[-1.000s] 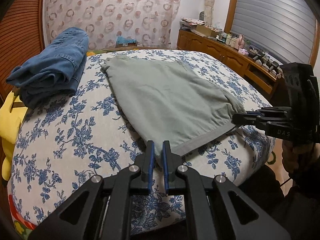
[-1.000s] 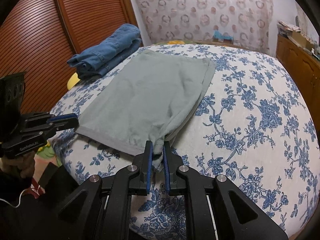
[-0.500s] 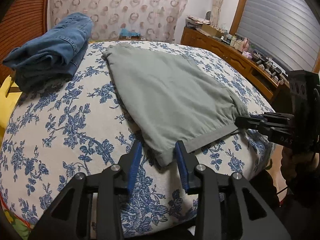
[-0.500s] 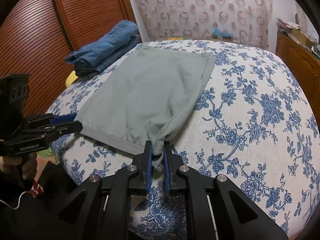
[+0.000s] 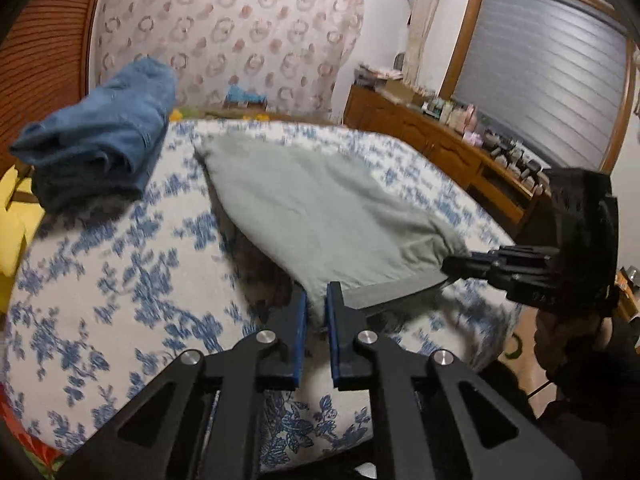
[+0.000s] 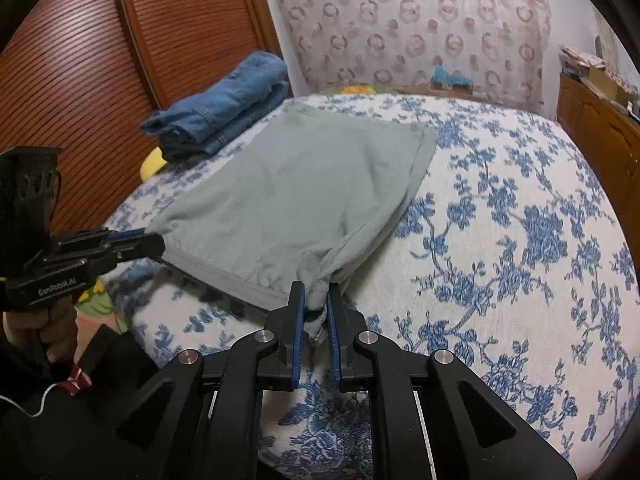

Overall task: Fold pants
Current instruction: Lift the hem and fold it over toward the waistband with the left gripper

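Grey-green pants (image 5: 320,208) (image 6: 288,200) lie folded on a flowered bed (image 5: 100,280) (image 6: 520,240). My left gripper (image 5: 316,300) is closing its jaws on the near left corner of the hem, with the cloth pinched between the blue pads. My right gripper (image 6: 316,292) is shut on the near right corner, where the fabric bunches. Each gripper also shows in the other's view: the right gripper (image 5: 448,266) at the hem's right end, the left gripper (image 6: 160,246) at its left end. The near hem hangs a little above the bed, with a shadow under it.
Folded blue jeans (image 5: 100,148) (image 6: 224,108) sit on the far left of the bed. A yellow item (image 5: 12,216) lies beside them at the edge. A wooden cabinet (image 5: 440,148) with small bottles runs along the right wall, and a slatted wooden door (image 6: 80,60) stands on the left.
My left gripper opened over the hem corner, then closed on it again. The near hem has risen off the bed. My right gripper kept its grip.
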